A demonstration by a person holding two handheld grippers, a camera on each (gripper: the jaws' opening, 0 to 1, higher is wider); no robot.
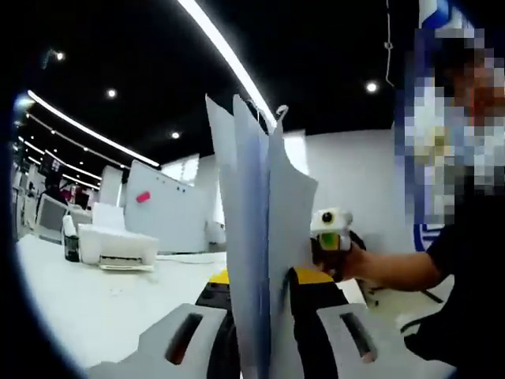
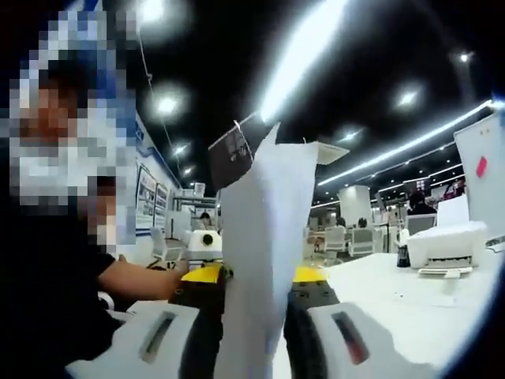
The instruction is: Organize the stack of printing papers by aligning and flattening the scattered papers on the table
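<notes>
The papers (image 1: 260, 237) are held upright above the tabletop (image 1: 95, 308), gripped by the left claw (image 1: 264, 332) and the right claw (image 2: 252, 332).

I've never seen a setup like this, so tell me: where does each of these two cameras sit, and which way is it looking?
Left gripper view: rides the left gripper, looking along its jaws at upright papers, the white table; the person's forearm shows.
Right gripper view: rides the right gripper, facing those papers; arm shows.
Shared: papers, table, printer, other gripper.
</notes>
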